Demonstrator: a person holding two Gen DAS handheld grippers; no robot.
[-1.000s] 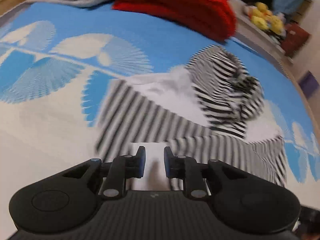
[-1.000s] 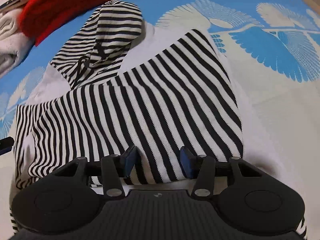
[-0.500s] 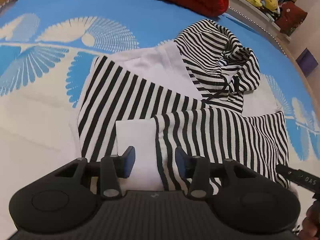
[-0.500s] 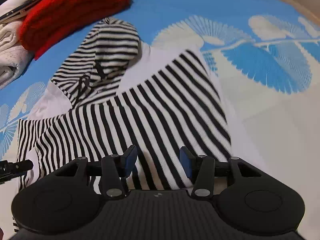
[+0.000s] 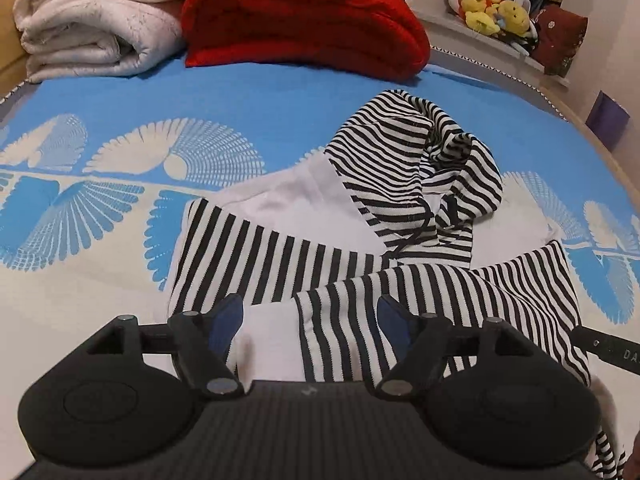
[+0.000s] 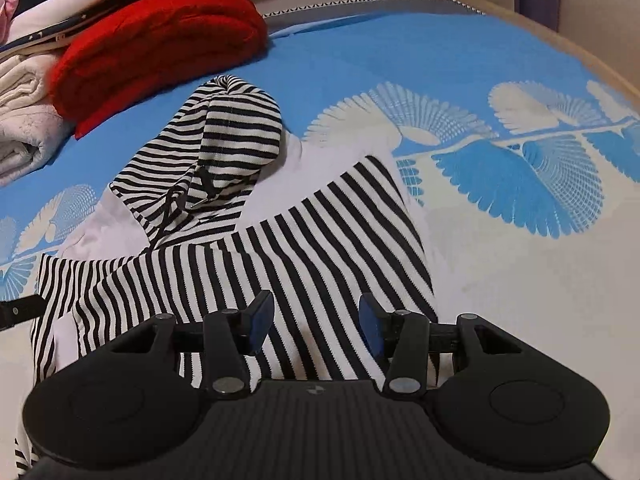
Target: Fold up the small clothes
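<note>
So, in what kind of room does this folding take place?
Most likely a bedroom: the striped hoodie lies on a bed with a blue patterned cover, folded blankets stacked at its head, plush toys on a shelf behind.

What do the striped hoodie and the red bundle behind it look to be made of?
Striped hoodie: looks like soft cotton-type knit, matte; fine ribbed rows show in the stripes and it drapes limply. Red bundle: seems a thick fuzzy fleece or plush, matte, with a blurry napped surface; the exact fibre cannot be told.
</note>
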